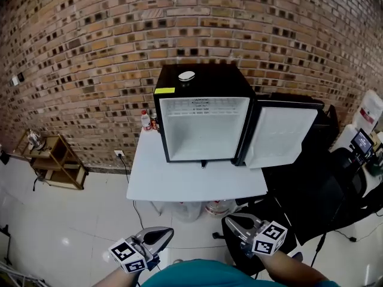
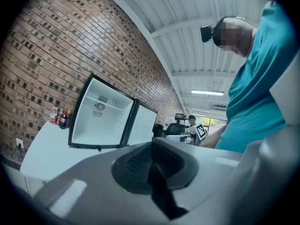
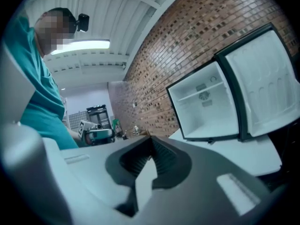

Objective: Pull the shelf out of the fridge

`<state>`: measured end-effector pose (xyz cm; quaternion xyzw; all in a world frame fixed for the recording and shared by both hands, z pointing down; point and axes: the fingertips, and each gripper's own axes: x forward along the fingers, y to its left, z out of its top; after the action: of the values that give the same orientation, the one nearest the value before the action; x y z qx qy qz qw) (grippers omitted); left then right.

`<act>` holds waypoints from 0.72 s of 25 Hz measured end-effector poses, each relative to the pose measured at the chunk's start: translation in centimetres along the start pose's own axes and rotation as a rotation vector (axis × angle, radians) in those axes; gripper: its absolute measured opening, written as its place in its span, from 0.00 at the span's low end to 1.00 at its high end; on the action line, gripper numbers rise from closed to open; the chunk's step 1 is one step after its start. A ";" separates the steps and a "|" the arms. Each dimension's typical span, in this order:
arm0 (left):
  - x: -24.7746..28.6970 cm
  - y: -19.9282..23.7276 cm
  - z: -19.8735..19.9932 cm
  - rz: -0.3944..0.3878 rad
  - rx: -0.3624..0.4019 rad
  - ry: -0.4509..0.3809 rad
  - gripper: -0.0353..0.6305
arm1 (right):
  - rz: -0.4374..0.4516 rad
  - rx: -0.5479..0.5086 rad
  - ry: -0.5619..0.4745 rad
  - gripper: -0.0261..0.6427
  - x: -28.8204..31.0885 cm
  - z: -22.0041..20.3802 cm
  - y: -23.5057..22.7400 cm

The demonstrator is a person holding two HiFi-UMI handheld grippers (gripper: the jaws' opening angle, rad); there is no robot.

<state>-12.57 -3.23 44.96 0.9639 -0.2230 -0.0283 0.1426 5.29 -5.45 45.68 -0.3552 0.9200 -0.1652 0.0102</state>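
- A brick wall (image 1: 90,52) fills the far side of the scene.
- A white table (image 1: 179,184) stands against it.
- A black fridge (image 1: 209,79) sits on the far part of the table, its white inside facing near.
- The fridge door (image 1: 281,136) hangs open to the right.
- A low wooden stand (image 1: 57,160) is at the far left.
- The shelf (image 1: 203,107) lies high inside the fridge, fully in.
- The left gripper (image 1: 166,232) and the right gripper (image 1: 232,222) are near the person, well apart from the table, each with its 2 jaws pressed together on nothing.
- Bottles (image 1: 146,120) stand just left of the fridge.
- A small white disc (image 1: 187,76) rests on the fridge top.
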 end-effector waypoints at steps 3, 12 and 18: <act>-0.4 2.2 0.3 -0.047 0.003 0.027 0.06 | -0.054 0.002 -0.028 0.04 2.2 0.8 -0.7; 5.2 7.6 1.9 -0.030 0.009 0.040 0.06 | -0.098 -0.030 -0.056 0.04 5.2 4.0 -7.0; 11.8 8.7 2.9 0.066 -0.023 0.010 0.06 | -0.017 -0.073 -0.041 0.04 5.7 5.5 -11.8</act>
<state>-5.92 -16.64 44.81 0.9545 -0.2537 -0.0212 0.1555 9.43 -19.04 44.74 -0.3663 0.9220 -0.1243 0.0146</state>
